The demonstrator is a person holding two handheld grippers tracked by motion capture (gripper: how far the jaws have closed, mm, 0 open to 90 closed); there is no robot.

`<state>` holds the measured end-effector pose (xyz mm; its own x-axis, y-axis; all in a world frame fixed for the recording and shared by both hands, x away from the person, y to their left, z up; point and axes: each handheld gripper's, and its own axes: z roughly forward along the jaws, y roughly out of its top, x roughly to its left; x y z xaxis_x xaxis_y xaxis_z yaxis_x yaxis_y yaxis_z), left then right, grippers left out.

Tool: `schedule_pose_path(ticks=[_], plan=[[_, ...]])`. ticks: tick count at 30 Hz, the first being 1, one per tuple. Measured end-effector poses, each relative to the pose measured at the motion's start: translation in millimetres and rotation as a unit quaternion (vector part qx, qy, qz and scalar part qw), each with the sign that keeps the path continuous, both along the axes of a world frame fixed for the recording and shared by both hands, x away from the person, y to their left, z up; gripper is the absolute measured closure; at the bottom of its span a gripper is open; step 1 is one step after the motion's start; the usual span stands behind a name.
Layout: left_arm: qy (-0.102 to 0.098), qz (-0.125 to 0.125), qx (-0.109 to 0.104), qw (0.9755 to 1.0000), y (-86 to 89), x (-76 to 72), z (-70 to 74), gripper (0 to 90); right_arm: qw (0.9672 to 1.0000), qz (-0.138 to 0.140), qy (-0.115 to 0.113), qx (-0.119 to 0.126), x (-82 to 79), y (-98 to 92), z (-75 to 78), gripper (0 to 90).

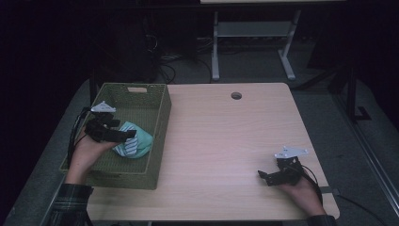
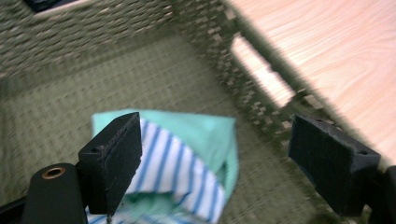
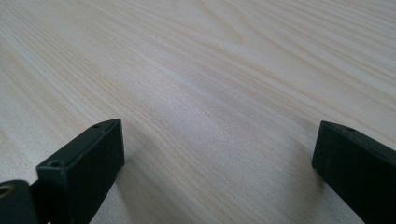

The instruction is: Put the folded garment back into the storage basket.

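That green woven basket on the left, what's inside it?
Inside the green basket lies a folded cloth, mint green with blue and white stripes. The open left gripper hovers above it, hiding part of it; whatever lies beneath the cloth is covered.

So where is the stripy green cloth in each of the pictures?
High view: the folded cloth lies inside the green basket, at the left.
Left gripper view: cloth low in the middle, between the open jaws.
Right gripper view: not in it.
Shared landmark: the wooden table.
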<state>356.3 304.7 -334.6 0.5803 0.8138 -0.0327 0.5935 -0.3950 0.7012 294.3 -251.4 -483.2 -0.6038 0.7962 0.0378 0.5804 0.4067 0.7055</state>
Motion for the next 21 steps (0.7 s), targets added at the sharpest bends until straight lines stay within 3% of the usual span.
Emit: schedule_pose_path(ticks=[11, 21], plan=[[-0.016, -0.042, -0.013, 0.9989, -43.6, -6.3, 11.4, 17.1, 1.0, 0.0, 0.0, 0.0, 0.1, 0.0, 0.0, 2.1], [-0.027, -0.086, -0.029, 0.9955, -92.8, -12.1, 9.3, 17.1, 1.0, 0.001, -0.001, 0.0, 0.1, -0.2, -0.1, 2.1]])
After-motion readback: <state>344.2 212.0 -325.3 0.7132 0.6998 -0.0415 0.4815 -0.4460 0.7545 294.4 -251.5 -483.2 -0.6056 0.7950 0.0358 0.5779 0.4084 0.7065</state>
